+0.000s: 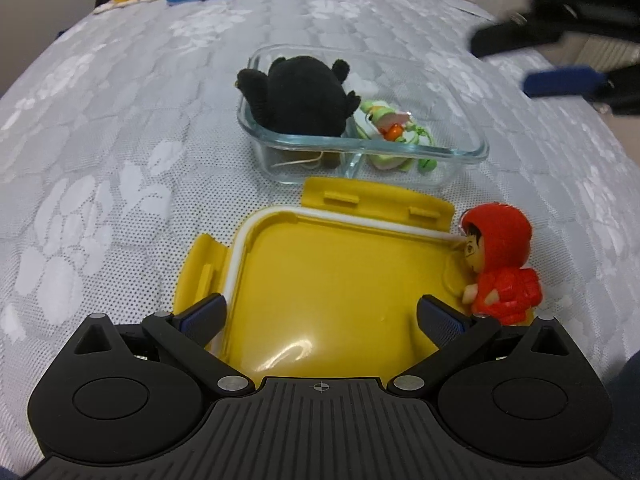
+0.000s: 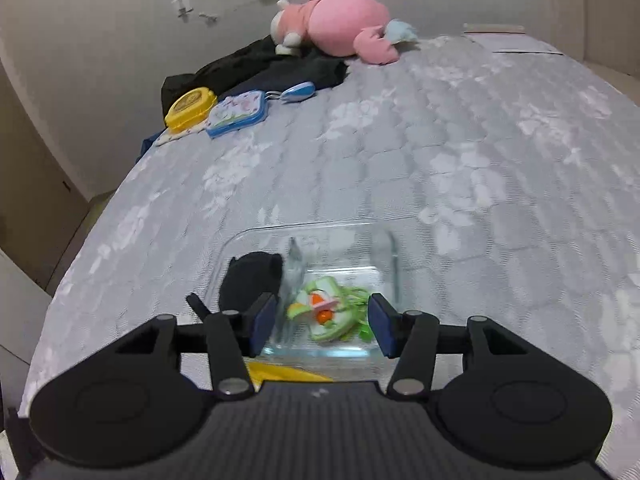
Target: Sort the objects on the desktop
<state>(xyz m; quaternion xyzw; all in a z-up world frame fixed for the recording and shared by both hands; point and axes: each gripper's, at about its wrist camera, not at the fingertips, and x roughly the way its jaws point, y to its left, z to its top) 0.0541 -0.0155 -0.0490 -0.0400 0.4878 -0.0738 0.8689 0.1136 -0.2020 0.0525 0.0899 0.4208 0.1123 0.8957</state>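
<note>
A clear glass container with two compartments sits on the grey flowered mattress. Its left compartment holds a black plush toy, the right one a green toy with orange parts. In front of it lies a yellow lid, inner side up. A red-hooded figurine stands at the lid's right edge. My left gripper hangs open over the lid and touches nothing. My right gripper is open above the container, with the green toy below its fingers and not gripped. It shows blurred as the right gripper.
At the mattress's far left lie a yellow case, a blue-rimmed case and a small blue-white item. Behind them are a dark cloth and a pink plush. The mattress edge drops off on the left.
</note>
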